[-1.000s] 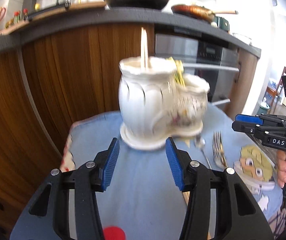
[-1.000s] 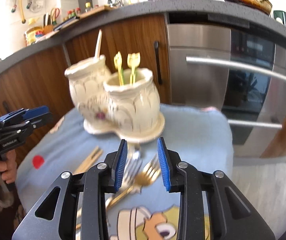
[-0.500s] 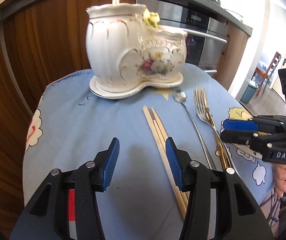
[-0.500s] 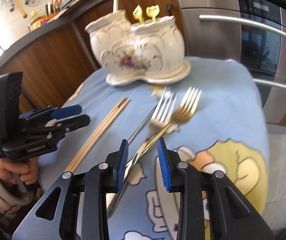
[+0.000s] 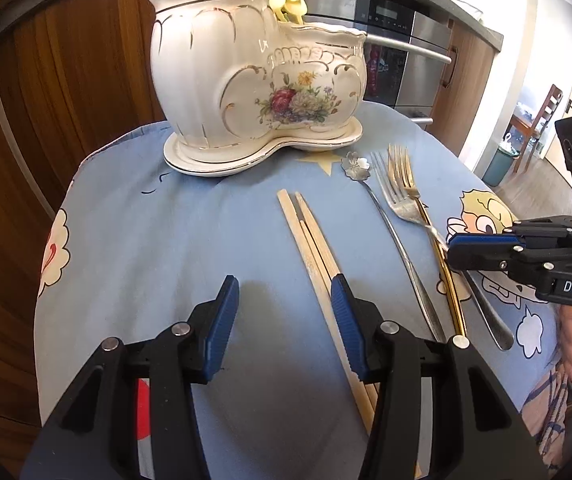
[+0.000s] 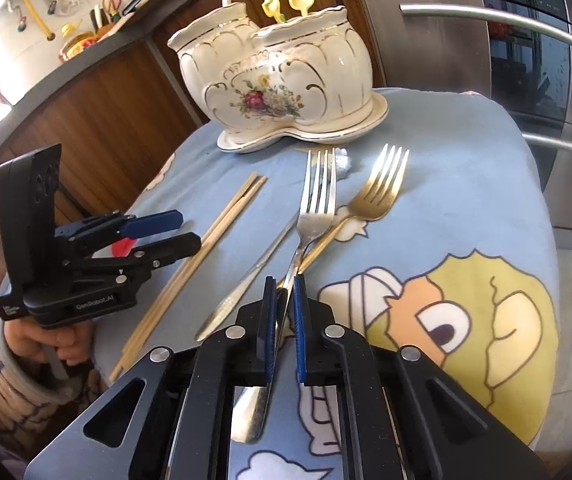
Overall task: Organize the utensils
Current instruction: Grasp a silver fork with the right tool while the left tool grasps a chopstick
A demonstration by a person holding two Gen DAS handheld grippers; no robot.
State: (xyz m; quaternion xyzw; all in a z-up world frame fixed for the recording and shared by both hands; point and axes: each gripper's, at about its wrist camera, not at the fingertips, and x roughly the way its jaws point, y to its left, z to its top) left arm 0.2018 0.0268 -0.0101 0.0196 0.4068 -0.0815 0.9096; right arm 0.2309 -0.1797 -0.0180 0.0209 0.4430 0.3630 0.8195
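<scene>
A white floral ceramic holder point(image 5: 254, 80) point(image 6: 278, 76) stands at the back of the blue cloth, with yellow picks point(image 6: 297, 0) in its lower cup. In front lie a pair of chopsticks point(image 5: 309, 232) point(image 6: 222, 224), a flower-ended spoon point(image 5: 397, 240) point(image 6: 262, 260), a silver fork point(image 6: 317, 200) point(image 5: 401, 208) and a gold fork point(image 6: 377, 192) point(image 5: 451, 292). My right gripper point(image 6: 285, 292) point(image 5: 451, 250) is low over the cloth. Its jaws are closing on the silver fork's handle, which fills the narrow gap. My left gripper point(image 5: 286, 300) point(image 6: 182, 228) hovers open and empty, with the chopsticks just beside its right finger.
The blue cartoon-print cloth point(image 6: 465, 208) covers a small rounded table, which drops off at left and right. Wooden cabinets point(image 5: 66, 80) and a steel oven point(image 6: 525, 40) stand close behind it. A person's hands hold both gripper handles at the near edge.
Both grippers sank and tipped down toward the table, so the holder moved up in view. The right jaws narrowed around the silver fork's handle. The left jaws kept their width.
</scene>
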